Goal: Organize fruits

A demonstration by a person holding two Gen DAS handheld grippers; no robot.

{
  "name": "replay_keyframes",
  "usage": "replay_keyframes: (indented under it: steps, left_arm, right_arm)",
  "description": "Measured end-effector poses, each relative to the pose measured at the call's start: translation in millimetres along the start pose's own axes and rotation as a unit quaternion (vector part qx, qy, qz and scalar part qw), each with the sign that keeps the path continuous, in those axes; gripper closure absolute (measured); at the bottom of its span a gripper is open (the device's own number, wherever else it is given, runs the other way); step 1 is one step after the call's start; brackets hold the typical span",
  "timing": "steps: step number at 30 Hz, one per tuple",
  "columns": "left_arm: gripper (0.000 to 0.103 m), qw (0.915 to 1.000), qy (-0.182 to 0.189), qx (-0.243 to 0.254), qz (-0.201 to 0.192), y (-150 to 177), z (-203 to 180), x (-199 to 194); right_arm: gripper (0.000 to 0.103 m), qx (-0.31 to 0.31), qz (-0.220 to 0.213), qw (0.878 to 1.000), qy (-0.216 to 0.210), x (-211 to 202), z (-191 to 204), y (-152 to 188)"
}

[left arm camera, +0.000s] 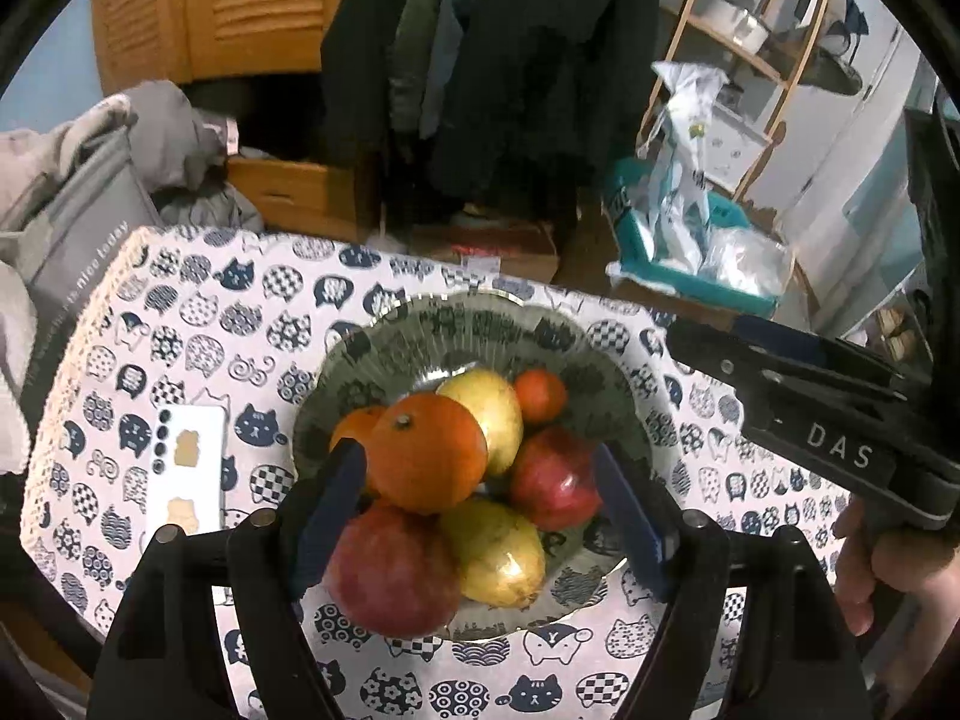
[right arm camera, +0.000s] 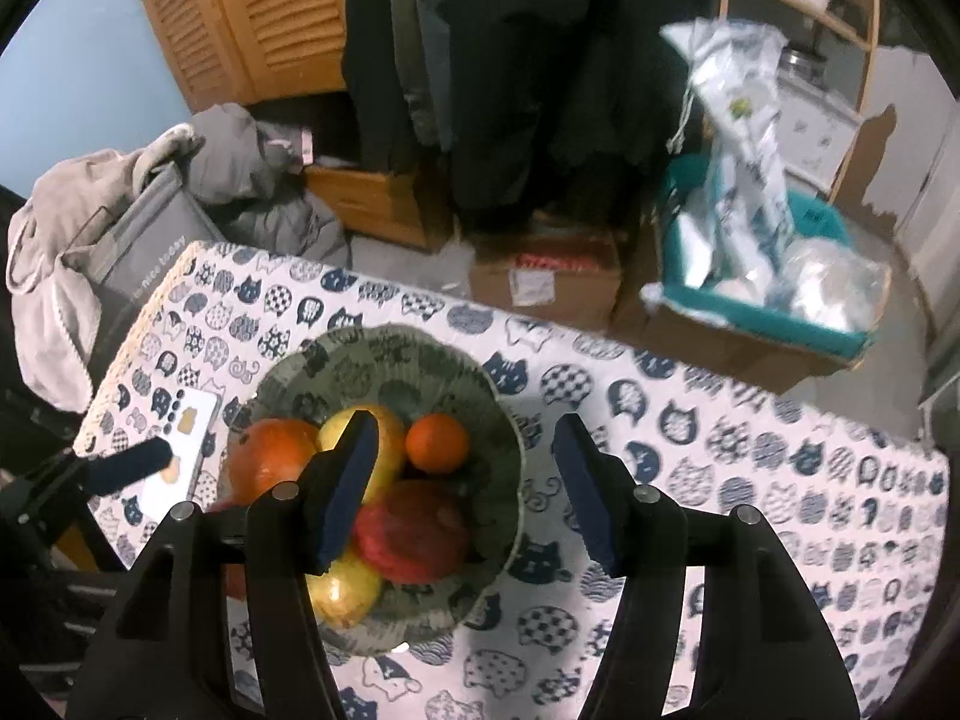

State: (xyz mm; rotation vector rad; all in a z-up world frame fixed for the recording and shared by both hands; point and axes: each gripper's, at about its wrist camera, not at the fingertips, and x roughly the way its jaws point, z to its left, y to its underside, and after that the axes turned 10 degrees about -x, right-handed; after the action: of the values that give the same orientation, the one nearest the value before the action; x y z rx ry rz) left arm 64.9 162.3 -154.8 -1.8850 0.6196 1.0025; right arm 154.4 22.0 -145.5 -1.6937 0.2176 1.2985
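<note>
A green patterned plate (left arm camera: 456, 312) on the cat-print tablecloth holds several fruits in a heap. A large orange (left arm camera: 429, 450) sits on top, with red apples (left arm camera: 555, 477), yellow fruits (left arm camera: 495, 552) and a small tangerine (left arm camera: 540, 396) around it. My left gripper (left arm camera: 477, 468) hangs above the pile, open, its blue pads clear of the fruit. In the right wrist view my right gripper (right arm camera: 467, 438) stands open over the plate's (right arm camera: 420, 348) right side, holding nothing. The tangerine (right arm camera: 437, 443) shows between its pads, lower down. The right gripper (left arm camera: 696, 342) also reaches in from the right.
A white phone (left arm camera: 189, 468) lies on the cloth left of the plate. The table's (right arm camera: 750, 480) far edge drops to a floor with cardboard boxes (right arm camera: 540, 282), a teal bin of bags (right arm camera: 762, 300) and a grey laundry basket (right arm camera: 144, 240). Dark clothes hang behind.
</note>
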Motion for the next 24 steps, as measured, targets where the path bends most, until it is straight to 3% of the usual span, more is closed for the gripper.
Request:
replay_keyframes:
  steps: [4, 9, 15, 24]
  left_arm:
    - [0.023, 0.9998, 0.004, -0.002, -0.021, -2, -2, -21]
    - [0.019, 0.9986, 0.005, 0.008, -0.053, -2, -7, -50]
    - [0.017, 0.9957, 0.014, 0.017, -0.089, 2, -16, -84]
    - [0.009, 0.9916, 0.010, 0.031, -0.125, 8, -27, -125]
  right_arm:
    - [0.040, -0.010, -0.017, 1.000, 0.020, -24, 1, -2]
    - [0.029, -0.009, -0.044, 0.998, 0.041, -57, 2, -1]
    - [0.024, -0.013, -0.070, 0.996, 0.059, -92, 0, 2]
    - [0.023, -0.037, -0.111, 0.989, 0.086, -144, 4, 16]
